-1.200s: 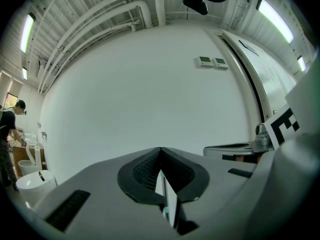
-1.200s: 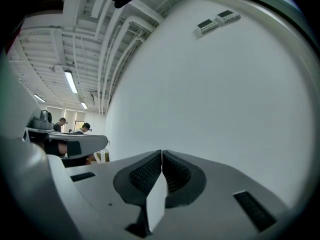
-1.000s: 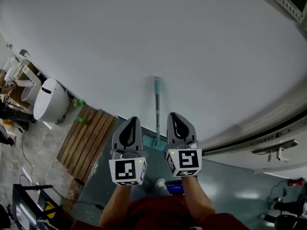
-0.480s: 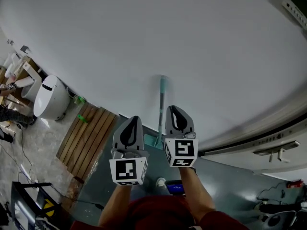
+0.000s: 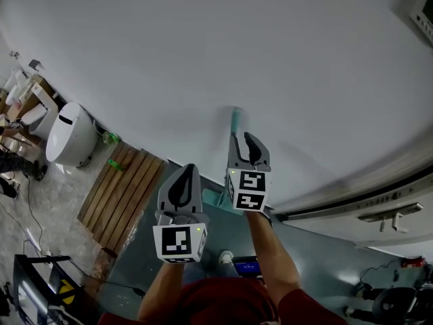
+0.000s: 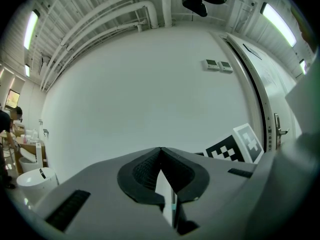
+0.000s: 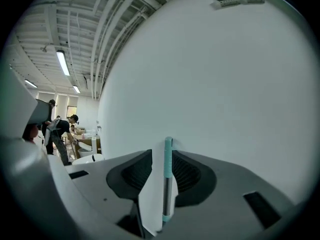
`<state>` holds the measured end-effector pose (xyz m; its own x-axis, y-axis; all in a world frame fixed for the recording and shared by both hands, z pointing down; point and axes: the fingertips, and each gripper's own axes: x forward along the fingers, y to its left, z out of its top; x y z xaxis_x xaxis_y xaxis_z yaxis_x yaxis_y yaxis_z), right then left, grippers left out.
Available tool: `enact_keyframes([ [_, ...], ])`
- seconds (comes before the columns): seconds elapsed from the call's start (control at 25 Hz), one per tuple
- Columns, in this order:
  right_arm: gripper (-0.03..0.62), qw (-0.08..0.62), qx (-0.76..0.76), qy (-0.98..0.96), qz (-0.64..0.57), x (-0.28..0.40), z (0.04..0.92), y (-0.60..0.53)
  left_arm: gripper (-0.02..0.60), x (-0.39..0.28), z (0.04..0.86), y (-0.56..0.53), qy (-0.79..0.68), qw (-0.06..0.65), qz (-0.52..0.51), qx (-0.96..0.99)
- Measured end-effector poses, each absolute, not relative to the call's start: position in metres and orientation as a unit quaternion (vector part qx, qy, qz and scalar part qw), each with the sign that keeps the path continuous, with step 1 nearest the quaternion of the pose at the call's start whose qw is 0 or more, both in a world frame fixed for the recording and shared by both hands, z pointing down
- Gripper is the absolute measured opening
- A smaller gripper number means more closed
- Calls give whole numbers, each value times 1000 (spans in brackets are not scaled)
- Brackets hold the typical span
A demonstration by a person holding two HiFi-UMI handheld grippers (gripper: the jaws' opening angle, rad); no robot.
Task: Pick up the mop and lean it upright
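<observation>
Well, the mop (image 7: 167, 179) was already up on end, its teal-tipped handle resting against the white wall (image 5: 203, 46), so the lean itself looked done, or near enough. The right gripper (image 7: 161, 156) had just been opening its jaws. They stood apart with the handle running straight up between them, nearer the right-hand jaw than the left. Whether that pad brushed the handle I couldn't tell, but nothing was squeezing it. My read: the jaws were spread around the handle so it could be caught or steadied without being knocked off the wall.

Over on the other side, the left gripper (image 6: 160, 151) sat out of it, jaws closed tip to tip with nothing between them. The mop was beyond them and off to their right, well apart. That gripper pointed at bare wall, probably held back so only one tool crowded a handle that looked ready to tip at a nudge
</observation>
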<state>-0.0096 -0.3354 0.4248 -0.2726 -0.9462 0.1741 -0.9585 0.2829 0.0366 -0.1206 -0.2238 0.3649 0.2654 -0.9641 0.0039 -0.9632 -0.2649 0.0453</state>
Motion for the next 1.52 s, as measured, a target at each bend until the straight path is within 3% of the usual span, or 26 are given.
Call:
enact_keyframes([
  [0.52, 173, 110, 615, -777, 75, -19, 461, -384, 14, -133, 376, -229, -610, 24, -7, 792],
  [1.16, 176, 158, 639, -747, 91, -18, 493, -413, 12, -136, 388, -236, -603, 41, -6, 796],
  [1.52, 115, 158, 650, -738, 82, -13, 494, -413, 12, -133, 395, -234, -605, 46, 2, 795],
])
